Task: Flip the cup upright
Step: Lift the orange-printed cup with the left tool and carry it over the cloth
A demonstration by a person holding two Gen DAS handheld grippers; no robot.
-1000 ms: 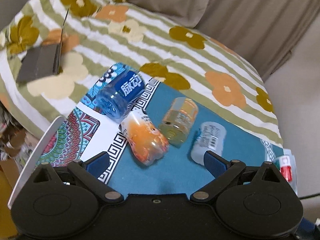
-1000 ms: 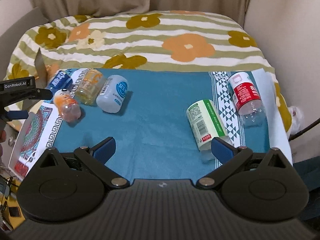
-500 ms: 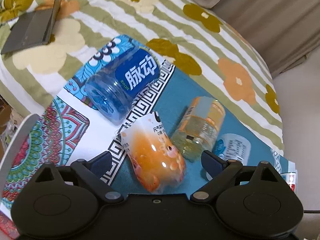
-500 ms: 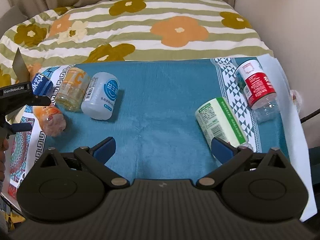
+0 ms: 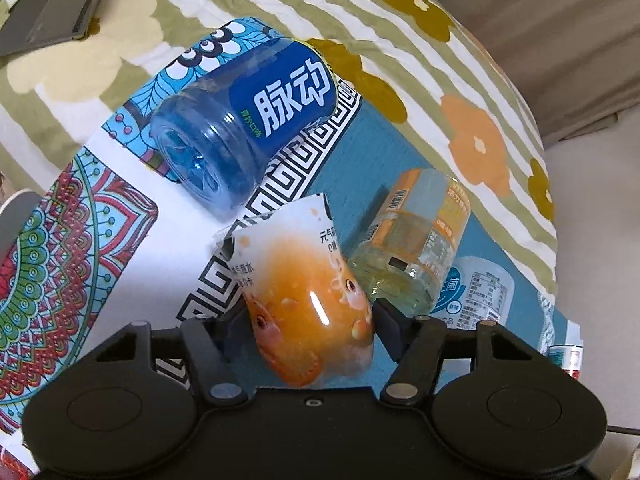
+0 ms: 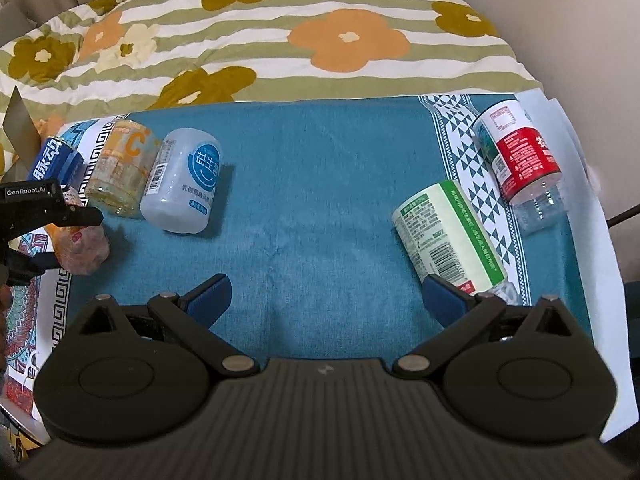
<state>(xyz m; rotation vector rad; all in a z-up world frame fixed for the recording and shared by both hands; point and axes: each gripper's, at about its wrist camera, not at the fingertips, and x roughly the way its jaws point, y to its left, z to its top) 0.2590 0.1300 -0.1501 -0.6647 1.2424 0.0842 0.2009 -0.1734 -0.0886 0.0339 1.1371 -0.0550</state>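
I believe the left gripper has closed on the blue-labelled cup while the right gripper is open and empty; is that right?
Not quite: the left gripper is closed on the orange goldfish-print cup, as the left wrist view shows. The blue-labelled cup lies untouched beyond it. The right gripper is indeed open and empty.

Blue bottle (image 5: 244,128): white characters "脉动" on its label. Pale grey bottle (image 6: 182,186): "益生" in a blue circle. Yellow bottle (image 6: 120,168): large orange "C". Left tongs (image 6: 60,236): white "GenRobot.AI" on the black body. Other labels carry print too small to read.
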